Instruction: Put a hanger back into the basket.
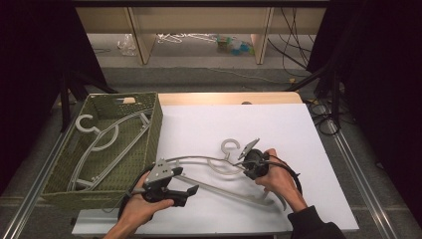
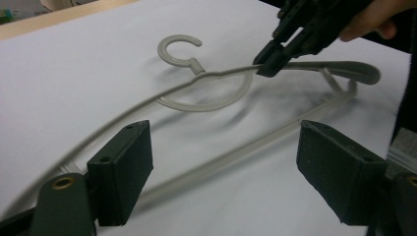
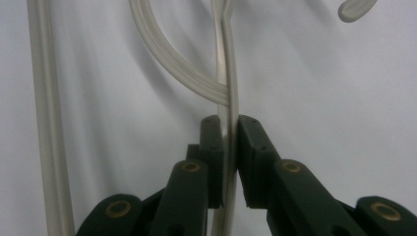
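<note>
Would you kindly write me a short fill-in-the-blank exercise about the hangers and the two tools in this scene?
1. The right tool is shut on the grey ____ lying on the white sheet.
2. The left tool has its jaws ____, nothing pressed between them.
3. A second hanger lies inside the green ____.

Missing words: hanger; open; basket

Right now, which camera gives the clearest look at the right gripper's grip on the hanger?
The right gripper view: the right gripper pinches the hanger arm close up. The left gripper view shows that pinch from the side, the high view only small.
</note>
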The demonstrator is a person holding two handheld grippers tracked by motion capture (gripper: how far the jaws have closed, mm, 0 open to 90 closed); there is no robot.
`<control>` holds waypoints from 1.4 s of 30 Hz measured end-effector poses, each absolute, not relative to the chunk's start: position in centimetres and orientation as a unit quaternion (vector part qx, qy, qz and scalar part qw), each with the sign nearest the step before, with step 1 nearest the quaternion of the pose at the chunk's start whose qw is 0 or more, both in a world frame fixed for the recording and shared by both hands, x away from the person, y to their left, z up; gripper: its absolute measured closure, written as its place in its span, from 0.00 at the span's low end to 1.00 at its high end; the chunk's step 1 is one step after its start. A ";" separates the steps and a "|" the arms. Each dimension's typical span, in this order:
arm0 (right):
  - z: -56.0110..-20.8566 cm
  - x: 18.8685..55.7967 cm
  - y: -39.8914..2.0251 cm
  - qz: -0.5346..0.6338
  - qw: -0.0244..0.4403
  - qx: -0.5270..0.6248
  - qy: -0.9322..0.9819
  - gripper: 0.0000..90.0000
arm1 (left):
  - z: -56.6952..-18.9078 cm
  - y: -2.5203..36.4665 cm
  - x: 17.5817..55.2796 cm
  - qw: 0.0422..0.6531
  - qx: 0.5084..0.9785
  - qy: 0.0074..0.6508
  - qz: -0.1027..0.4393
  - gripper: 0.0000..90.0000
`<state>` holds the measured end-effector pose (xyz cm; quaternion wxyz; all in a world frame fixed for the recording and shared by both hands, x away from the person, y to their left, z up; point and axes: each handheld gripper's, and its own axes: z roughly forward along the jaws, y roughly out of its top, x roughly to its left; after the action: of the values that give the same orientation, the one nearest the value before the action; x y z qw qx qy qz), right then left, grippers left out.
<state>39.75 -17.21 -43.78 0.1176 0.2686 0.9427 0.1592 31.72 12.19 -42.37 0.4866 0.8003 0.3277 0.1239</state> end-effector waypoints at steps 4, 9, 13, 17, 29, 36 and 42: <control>-42.9 39.0 -17.6 0.162 0.132 0.251 0.945 0.91 | -42.4 10.8 33.8 0.463 0.816 0.320 0.131 0.26; -42.0 38.2 -17.7 0.164 0.142 0.232 0.948 0.91 | -42.7 9.4 36.1 0.449 0.820 0.328 0.132 0.28; -41.4 37.6 -17.5 0.162 0.151 0.221 0.950 0.91 | -43.0 8.4 37.6 0.441 0.826 0.328 0.124 0.31; -41.0 37.2 -17.4 0.164 0.155 0.204 0.952 0.91 | -43.5 8.0 38.7 0.431 0.836 0.317 0.123 0.34; -39.8 36.0 -16.6 0.169 0.166 0.167 0.957 0.91 | -44.0 6.7 39.7 0.405 0.871 0.263 0.088 0.42; -39.5 35.7 -16.2 0.171 0.168 0.152 0.959 0.91 | -43.8 6.3 39.5 0.382 0.894 0.216 0.087 0.65; -39.4 35.8 -16.4 0.180 0.173 0.141 0.958 0.90 | -42.9 6.2 38.9 0.369 0.907 0.171 0.109 0.78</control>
<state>35.81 -16.37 -39.44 0.1725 0.1406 0.9582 0.1795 38.91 6.24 -42.93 0.3685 0.9073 0.1705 0.1094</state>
